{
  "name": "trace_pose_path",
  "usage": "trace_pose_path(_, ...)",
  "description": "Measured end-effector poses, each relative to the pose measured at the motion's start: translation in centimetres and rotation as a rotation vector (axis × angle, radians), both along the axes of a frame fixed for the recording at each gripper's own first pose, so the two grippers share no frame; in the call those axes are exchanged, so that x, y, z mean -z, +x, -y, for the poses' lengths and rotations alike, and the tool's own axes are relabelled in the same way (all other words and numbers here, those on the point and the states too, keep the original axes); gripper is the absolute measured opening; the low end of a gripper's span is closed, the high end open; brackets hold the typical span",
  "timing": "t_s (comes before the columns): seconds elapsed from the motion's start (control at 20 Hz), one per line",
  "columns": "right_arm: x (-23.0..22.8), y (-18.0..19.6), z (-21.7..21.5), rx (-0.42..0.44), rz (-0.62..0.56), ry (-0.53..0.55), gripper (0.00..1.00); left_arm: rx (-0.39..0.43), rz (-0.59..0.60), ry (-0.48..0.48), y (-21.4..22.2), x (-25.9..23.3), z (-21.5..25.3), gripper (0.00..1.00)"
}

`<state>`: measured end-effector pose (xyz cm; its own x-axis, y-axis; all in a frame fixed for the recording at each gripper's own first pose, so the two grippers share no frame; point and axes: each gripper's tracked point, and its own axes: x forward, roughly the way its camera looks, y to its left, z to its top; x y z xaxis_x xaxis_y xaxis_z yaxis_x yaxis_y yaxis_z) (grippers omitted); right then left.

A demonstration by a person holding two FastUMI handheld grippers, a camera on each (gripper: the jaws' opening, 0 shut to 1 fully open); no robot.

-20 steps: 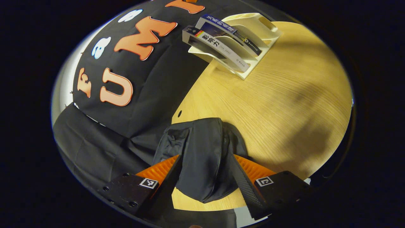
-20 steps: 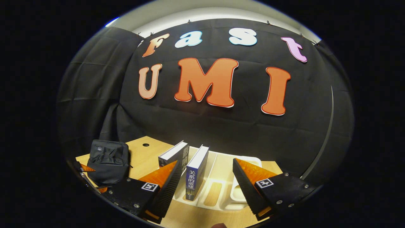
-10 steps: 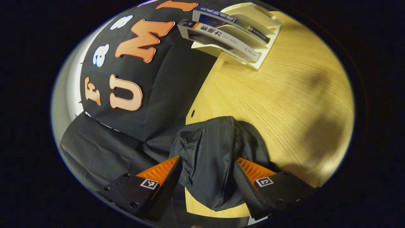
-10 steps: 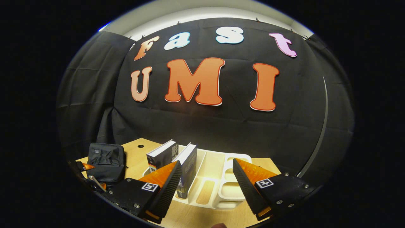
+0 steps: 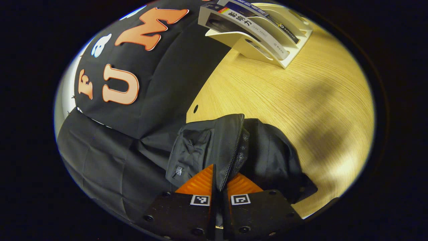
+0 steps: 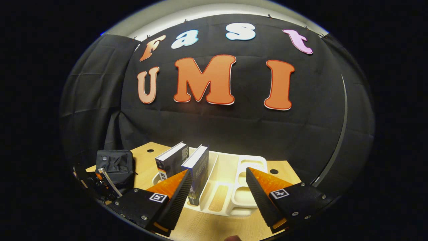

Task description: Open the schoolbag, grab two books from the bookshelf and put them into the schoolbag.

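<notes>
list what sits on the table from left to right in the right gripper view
schoolbag → grey book → blue book → empty slots of the bookshelf

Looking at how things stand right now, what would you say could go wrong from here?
The left gripper has its jaws closed on the schoolbag fabric beside the zipper; pulling may drag the whole soft bag across the table rather than open it. The right gripper, jaws open, sits close to the two books leaning in the bookshelf, so a careless approach might tip them.
</notes>
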<state>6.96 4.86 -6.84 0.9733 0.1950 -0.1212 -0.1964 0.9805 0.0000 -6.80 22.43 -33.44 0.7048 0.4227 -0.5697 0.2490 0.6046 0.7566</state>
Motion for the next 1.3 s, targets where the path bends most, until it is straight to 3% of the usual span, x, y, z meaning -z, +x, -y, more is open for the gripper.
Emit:
trace_pose_path(0.2, 0.4, -0.3, -2.1, -0.078, -0.042, 0.005, 0.96, -0.020, -0.031, -0.069, 0.7, -2.6, -0.8, 0.07)
trace_pose_path(0.35, 0.2, 0.3, -3.5, -0.104, -0.083, 0.015, 0.95, -0.043, -0.056, -0.171, 1.6, -4.9, -1.4, 0.07)
trace_pose_path(0.55, -0.9, 1.5, -5.5, -0.107, -0.146, 0.058, 0.96, 0.046, -0.116, -0.271, 3.7, -7.3, -1.2, 0.07)
trace_pose_path(0.85, -1.4, 2.5, -10.1, -0.076, -0.276, 0.015, 0.96, 0.143, -0.213, -0.453, 5.7, -9.4, -1.6, 0.06)
trace_pose_path(1.3, -3.3, 5.9, -16.2, 0.065, -0.455, -0.092, 0.96, 0.282, -0.326, -0.680, 7.6, -13.0, -3.3, 0.06)
